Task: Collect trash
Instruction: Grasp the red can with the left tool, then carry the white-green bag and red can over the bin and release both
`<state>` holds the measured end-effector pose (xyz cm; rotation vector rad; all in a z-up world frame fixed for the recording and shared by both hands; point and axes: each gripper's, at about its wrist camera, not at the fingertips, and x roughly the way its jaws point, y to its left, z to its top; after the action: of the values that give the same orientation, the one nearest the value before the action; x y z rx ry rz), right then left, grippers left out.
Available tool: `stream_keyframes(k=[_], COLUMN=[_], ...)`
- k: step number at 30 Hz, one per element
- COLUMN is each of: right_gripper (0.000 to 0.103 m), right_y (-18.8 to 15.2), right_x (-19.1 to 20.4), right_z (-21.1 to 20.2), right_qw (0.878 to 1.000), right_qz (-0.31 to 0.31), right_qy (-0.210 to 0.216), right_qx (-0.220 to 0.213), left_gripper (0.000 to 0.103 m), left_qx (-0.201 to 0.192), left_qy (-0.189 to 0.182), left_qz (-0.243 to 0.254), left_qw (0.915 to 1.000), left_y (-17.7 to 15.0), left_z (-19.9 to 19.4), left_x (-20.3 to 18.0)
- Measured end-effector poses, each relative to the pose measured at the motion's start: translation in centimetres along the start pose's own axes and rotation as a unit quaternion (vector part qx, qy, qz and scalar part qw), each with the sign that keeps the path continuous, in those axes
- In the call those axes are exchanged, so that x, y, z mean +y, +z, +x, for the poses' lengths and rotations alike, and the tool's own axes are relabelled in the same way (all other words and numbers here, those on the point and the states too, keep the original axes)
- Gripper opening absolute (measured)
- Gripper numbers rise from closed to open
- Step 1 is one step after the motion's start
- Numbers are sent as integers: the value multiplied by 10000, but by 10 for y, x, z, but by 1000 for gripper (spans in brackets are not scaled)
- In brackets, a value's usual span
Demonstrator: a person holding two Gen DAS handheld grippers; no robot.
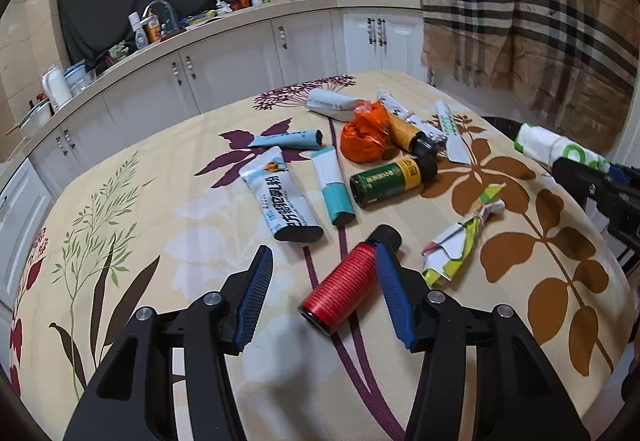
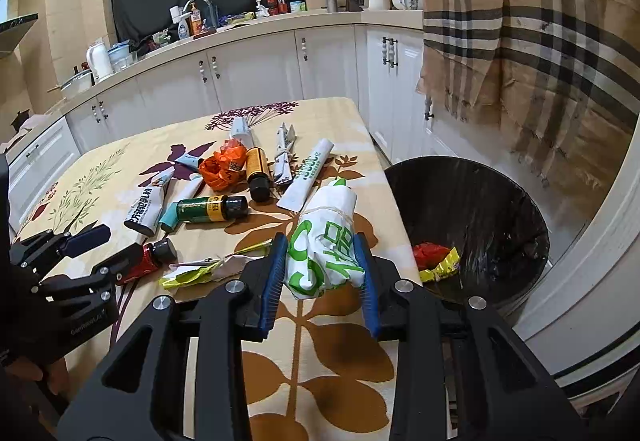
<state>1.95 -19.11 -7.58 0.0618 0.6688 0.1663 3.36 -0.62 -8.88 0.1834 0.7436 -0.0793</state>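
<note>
Big green signs cover the white wrapper [image 2: 324, 253], and dark signs run along the white tube [image 1: 282, 201], but no word reads clearly.

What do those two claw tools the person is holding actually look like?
Both match: the left gripper and right gripper have black angular plastic arms with triangular cut-outs, silver round bolts and two ribbed blue pads. Small pale lettering marks the left one's body in the right view. No cables show.
</note>
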Motion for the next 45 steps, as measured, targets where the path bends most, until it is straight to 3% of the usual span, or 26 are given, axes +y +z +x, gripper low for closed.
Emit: stream_keyframes(k=[3, 10, 20, 33, 37, 41, 45], right_gripper=[32, 32, 32, 32, 32, 32, 32], right_y=[0, 0, -1, 4, 4, 3, 2], right_x=[-2, -3, 2, 4, 6, 7, 7], right_z=[1, 1, 3, -1, 0, 3, 5], right_qw=[10000, 10000, 10000, 10000, 10000, 9999, 9999], right_qz=[29, 17, -42, -24, -53, -61, -54], right_qy=[20, 11, 31, 43, 72, 106, 116], right_qx=[11, -1, 18, -43, -20, 23, 58], left_gripper=[52, 28, 25, 19, 13, 18, 34], left_qx=[57, 183, 55, -321, -199, 9, 88], left_qy=[-35, -318, -361, -106, -175, -310, -209], left_qz=[104, 312, 392, -127, -207, -419, -274], left_qw=[9999, 9988, 9986, 9993, 9994, 9986, 9994], left_y=[-1, -4, -10, -9, -9, -12, -13], left_z=[2, 4, -3, -21, -15, -7, -4], left_x=[-4, -12, -15, 1, 3, 10, 5])
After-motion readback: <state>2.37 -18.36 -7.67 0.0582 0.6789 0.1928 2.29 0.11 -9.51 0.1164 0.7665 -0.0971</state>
